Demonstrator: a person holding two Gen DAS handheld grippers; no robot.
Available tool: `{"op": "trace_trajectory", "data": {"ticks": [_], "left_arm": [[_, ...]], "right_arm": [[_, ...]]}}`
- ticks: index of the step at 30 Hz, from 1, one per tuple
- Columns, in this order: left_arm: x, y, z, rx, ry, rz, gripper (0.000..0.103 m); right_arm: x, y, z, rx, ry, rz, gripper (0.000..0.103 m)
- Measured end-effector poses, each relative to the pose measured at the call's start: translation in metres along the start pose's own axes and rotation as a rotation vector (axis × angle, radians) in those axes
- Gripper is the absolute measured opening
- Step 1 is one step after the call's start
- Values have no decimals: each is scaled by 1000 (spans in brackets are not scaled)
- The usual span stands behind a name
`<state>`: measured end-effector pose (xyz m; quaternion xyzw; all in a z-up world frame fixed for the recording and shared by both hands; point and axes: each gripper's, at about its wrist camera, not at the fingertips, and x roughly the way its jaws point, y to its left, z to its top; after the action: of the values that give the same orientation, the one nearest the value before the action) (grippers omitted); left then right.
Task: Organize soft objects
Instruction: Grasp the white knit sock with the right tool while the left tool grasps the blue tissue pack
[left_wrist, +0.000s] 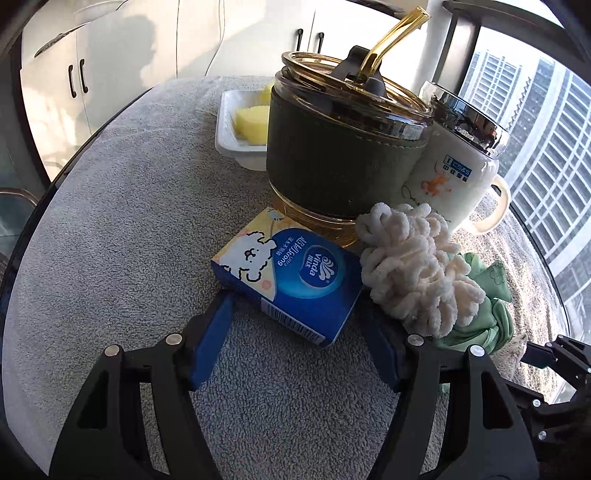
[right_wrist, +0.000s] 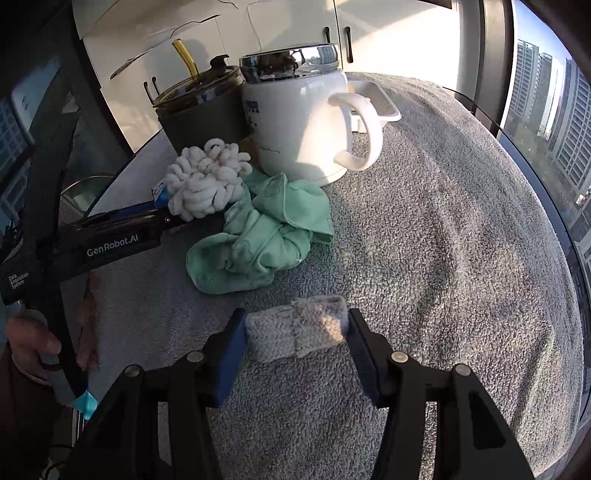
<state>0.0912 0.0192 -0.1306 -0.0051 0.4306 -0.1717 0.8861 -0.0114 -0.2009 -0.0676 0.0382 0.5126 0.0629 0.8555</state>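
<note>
Right now a rolled grey cloth, nubby and stitched, sits pinched between the right gripper pads on the grey towel. Only the left view shows the tissue pack (blue, cartoon-printed) lying loose between the left gripper spread jaws.

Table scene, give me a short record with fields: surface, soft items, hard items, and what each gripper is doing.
surface: grey towel
soft items: cream yarn beside green cloth; tissue pack
hard items: white mug, dark jar, tray holding yellow pieces
left gripper: around the tissue pack, pads not pressing
right gripper: shut on a grey roll
</note>
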Motion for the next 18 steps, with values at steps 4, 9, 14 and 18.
{"op": "trace_trajectory", "data": {"ticks": [4,9,14,18], "left_arm": [[-6,15,-1,-19,-2,-44,41],[-18,30,-13,-51,25,112,26],[-33,25,-24,-5,42,42,28],[-27,6,-27,64,35,87,42]], "right_arm": [[-1,-1,0,0,0,5,57],[-2,-4,0,6,0,6,57],[-1,-4,0,3,1,7,57],[-1,-2,0,-1,1,6,57]]}}
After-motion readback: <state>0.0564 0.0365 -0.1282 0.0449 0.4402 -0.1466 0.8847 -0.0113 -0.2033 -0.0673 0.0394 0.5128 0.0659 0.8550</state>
